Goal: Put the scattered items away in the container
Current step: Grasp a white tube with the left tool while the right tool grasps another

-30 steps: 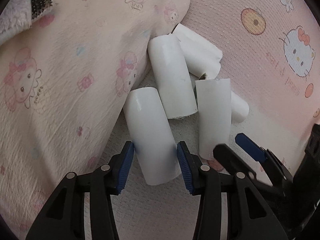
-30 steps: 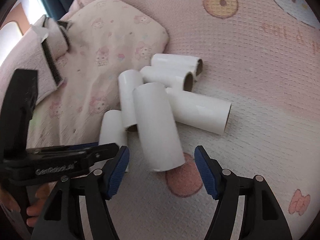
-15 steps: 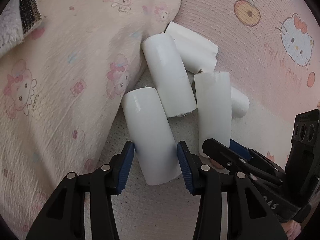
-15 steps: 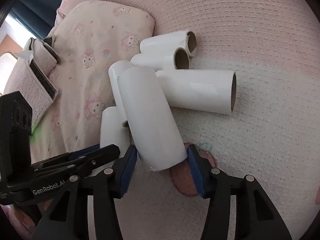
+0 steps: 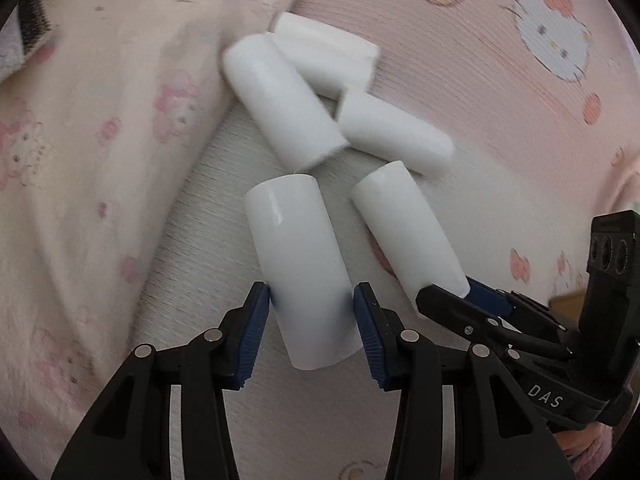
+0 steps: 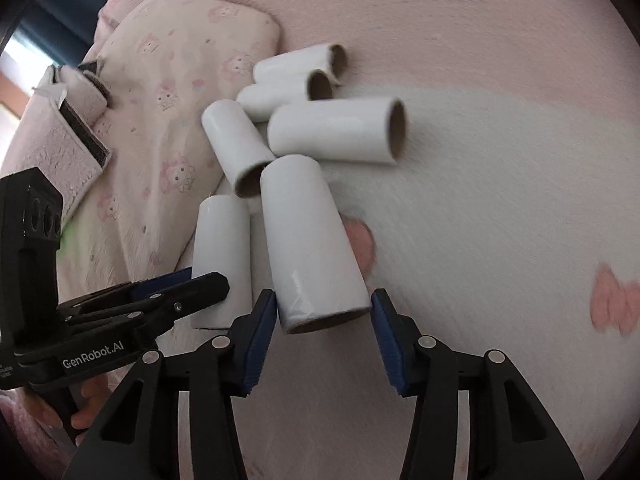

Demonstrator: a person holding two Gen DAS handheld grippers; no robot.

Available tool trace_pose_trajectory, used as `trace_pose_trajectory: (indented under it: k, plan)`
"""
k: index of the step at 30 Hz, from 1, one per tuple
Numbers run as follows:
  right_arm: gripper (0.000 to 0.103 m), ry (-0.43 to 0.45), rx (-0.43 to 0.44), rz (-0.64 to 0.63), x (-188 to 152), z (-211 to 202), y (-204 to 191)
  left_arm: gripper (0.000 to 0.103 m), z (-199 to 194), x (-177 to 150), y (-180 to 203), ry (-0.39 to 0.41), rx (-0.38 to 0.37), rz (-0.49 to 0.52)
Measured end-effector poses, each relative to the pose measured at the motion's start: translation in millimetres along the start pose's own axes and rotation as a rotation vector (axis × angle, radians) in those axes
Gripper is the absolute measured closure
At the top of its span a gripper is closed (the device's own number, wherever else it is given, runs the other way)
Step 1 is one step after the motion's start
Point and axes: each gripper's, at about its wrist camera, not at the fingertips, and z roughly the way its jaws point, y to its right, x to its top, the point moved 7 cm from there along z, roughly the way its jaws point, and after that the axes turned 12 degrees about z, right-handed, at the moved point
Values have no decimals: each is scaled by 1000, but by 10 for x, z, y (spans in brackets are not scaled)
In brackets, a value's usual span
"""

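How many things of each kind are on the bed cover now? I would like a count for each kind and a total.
White paper tubes: 6, one in the left gripper, one in the right gripper, four lying loose
Pink printed pillow: 1
Pink fuzzy cloth piece with black strip: 1
Total: 8

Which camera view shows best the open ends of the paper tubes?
The right wrist view. There the tubes turn their brown hollow ends toward the camera, four of them plainly open. The left wrist view shows the same tubes from the other side, mostly white walls and blurred, so their openings are hardly visible.
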Motion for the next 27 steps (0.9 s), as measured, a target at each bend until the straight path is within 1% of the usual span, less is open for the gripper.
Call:
trace_pose_trajectory:
  k: [4, 8, 9, 11, 13, 15, 19, 24, 27]
  plan:
    - [57, 8, -39, 31, -92, -111, 92, 58, 17, 7, 149, -8, -2, 68]
    - [56, -20, -101, -3, -138, -159, 74, 58, -17, -20, 165, -31, 33, 113]
    - [54, -27, -126, -11, -112, -164, 73, 58, -19, -9, 160, -40, 34, 114]
    - [47, -11, -172, -29, -54, -160, 54, 58, -41, 0, 147, -51, 33, 105]
    - [47, 1, -171, -44, -3, -185, 44, 55, -13, 31, 110, -58, 25, 84]
    - [47, -7, -161, -61, 54, -151, 5, 54, 18, 67, 69, -66, 13, 57]
    - [47, -14, -165, -102, 140, -55, -58, 54, 30, 106, -31, -63, -2, 20]
    - [47, -37, -129, -68, 229, 84, -40, 54, 8, 93, -166, -59, -52, -15]
    - [47, -49, -136, -66, 235, 169, -34, 54, 57, 83, -146, -72, -81, -36]
